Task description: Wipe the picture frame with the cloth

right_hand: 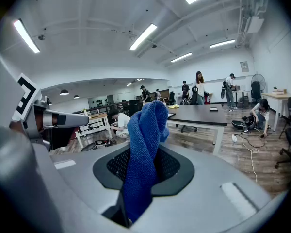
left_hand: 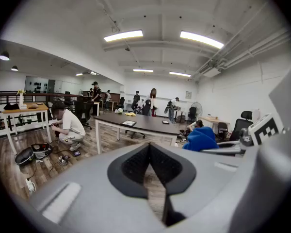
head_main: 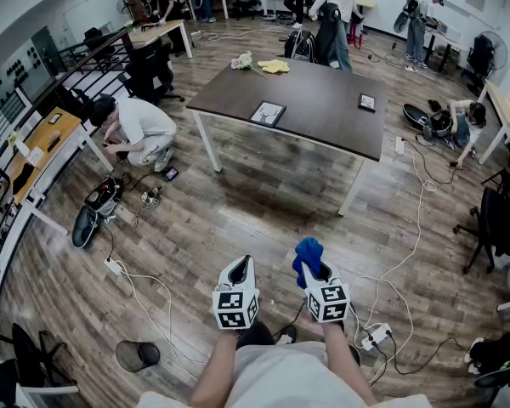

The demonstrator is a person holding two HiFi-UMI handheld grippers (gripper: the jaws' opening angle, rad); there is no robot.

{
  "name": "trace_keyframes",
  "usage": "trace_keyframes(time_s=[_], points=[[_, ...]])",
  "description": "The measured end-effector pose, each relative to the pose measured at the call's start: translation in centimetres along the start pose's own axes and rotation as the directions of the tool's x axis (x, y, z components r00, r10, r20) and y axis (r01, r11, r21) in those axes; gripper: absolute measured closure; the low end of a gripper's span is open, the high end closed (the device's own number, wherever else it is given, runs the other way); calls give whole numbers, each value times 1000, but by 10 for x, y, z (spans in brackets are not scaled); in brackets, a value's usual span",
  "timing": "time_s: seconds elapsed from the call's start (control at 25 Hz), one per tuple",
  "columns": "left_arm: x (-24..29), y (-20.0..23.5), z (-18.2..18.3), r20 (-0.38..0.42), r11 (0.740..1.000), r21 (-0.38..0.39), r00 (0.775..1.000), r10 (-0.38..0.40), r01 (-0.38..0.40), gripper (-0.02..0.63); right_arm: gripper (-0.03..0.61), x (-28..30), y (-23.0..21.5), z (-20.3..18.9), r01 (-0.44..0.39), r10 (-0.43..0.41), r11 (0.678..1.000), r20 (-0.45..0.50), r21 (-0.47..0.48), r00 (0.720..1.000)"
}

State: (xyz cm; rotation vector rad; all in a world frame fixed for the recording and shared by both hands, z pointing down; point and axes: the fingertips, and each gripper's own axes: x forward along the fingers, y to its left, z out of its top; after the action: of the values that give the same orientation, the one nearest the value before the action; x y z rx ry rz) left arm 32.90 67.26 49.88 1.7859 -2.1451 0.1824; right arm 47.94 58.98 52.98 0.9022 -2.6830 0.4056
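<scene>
Gripping a blue cloth (right_hand: 144,144), the right claw (head_main: 314,271) hangs beside the clenched, empty left claw (head_main: 243,266), far from the bench (head_main: 323,100) bearing a picture frame (head_main: 268,113).

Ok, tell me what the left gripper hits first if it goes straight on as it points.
Nothing near: the left gripper aims slightly down over wooden floor toward the dark table. Probably floor first, short of the table; depth is unclear.

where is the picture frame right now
In the head view the picture frame lies flat on the dark table, near its front edge, left of centre.
</scene>
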Motion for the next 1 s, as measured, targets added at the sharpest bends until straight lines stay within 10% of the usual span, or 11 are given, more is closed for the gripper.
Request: trace_keyframes(time_s=[1.0], points=[[135, 74, 50, -3, 993, -73, 996, -88, 88, 561, 491, 148, -26, 40, -50, 50, 993, 2, 109, 999]])
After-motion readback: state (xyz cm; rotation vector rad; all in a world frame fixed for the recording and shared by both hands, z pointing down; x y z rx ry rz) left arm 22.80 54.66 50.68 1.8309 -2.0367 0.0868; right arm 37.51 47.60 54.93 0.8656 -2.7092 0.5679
